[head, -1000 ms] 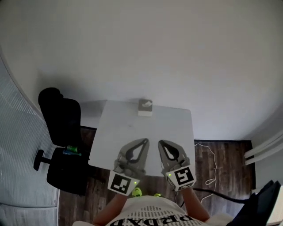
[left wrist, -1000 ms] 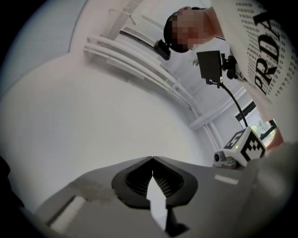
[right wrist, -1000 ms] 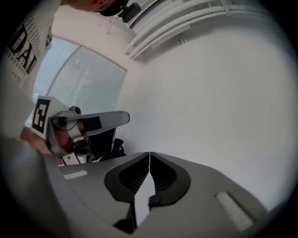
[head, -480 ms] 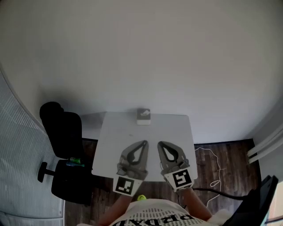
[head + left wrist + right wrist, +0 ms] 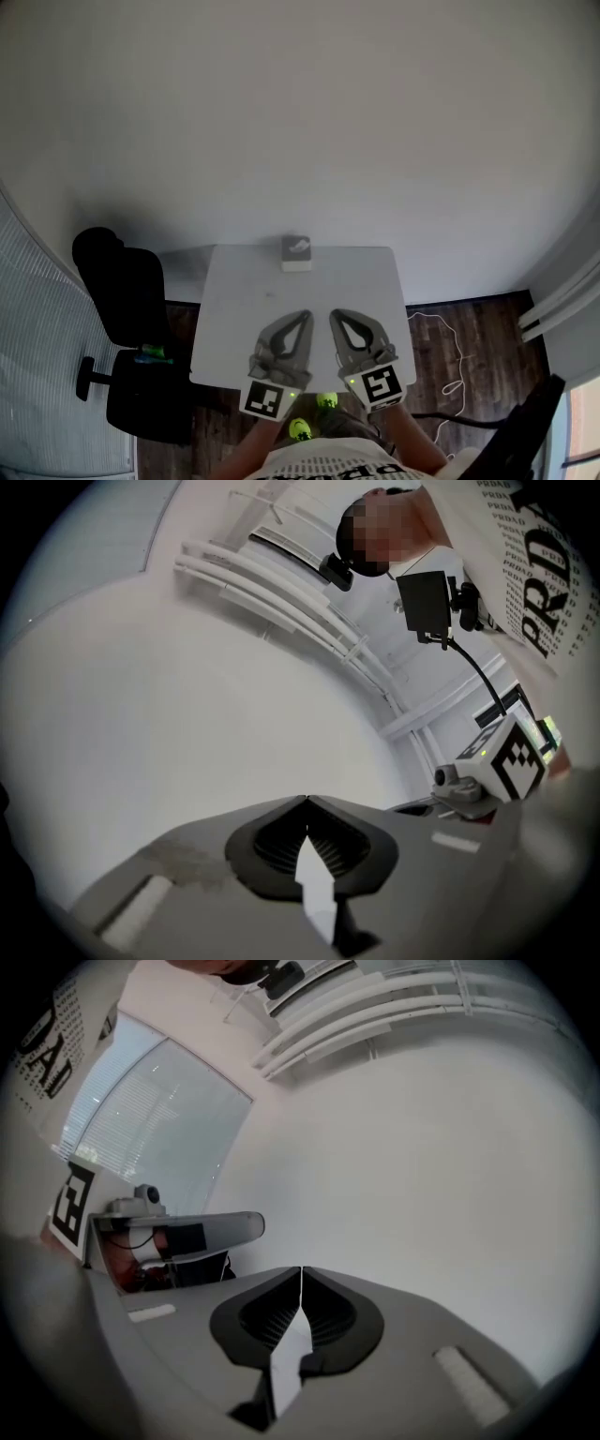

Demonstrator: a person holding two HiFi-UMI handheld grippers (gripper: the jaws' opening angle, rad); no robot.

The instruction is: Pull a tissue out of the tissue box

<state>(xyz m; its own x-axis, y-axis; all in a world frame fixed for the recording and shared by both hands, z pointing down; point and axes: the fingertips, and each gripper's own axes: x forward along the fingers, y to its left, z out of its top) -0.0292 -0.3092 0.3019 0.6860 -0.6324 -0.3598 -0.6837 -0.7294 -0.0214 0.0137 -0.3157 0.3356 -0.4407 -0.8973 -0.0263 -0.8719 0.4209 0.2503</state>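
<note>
The left gripper [image 5: 306,316] and the right gripper [image 5: 334,314] are both closed on nothing, and the tissue box [image 5: 297,252] sits well ahead of them at the far edge of the table [image 5: 364,281].

The tissue box [image 5: 297,253] at the far edge of the table [image 5: 234,291] is too small for me to tell what lies on its top. My left gripper [image 5: 306,316] and right gripper [image 5: 335,315] cover part of the table's near edge. My forearms [image 5: 415,448] are cut off by the picture's bottom edge. I cannot identify the green thing [image 5: 150,353] on the chair [image 5: 122,300].
</note>
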